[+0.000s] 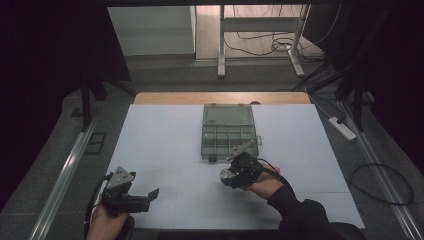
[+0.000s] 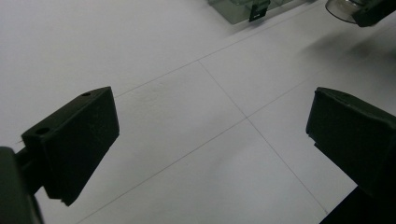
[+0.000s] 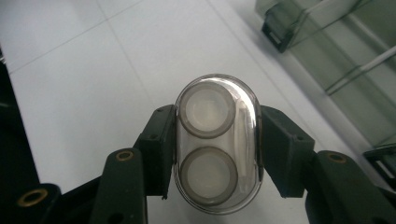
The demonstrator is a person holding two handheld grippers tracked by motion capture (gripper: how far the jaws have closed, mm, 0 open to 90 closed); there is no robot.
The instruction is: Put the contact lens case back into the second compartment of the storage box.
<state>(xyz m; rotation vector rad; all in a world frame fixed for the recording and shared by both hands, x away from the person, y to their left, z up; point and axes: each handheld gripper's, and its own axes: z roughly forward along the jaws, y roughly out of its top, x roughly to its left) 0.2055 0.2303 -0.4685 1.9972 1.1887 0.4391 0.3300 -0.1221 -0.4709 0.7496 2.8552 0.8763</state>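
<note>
Right hand-held gripper (image 3: 217,144) clamps clear capsule case (image 3: 218,140) — just beside organizer box (image 1: 229,132).

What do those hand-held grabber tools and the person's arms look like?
Both are black. The left gripper has blocky flat jaws, a grey three-cornered plate on top and a trailing black cable. The right gripper shows brass-coloured pivot pins. The right arm wears a dark sleeve.

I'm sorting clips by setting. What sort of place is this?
Probably a lab or recording workspace rather than a home: a white-covered table hemmed by dark curtains, loose cables and a power strip on the floor, and an adjustable desk frame behind.
</note>
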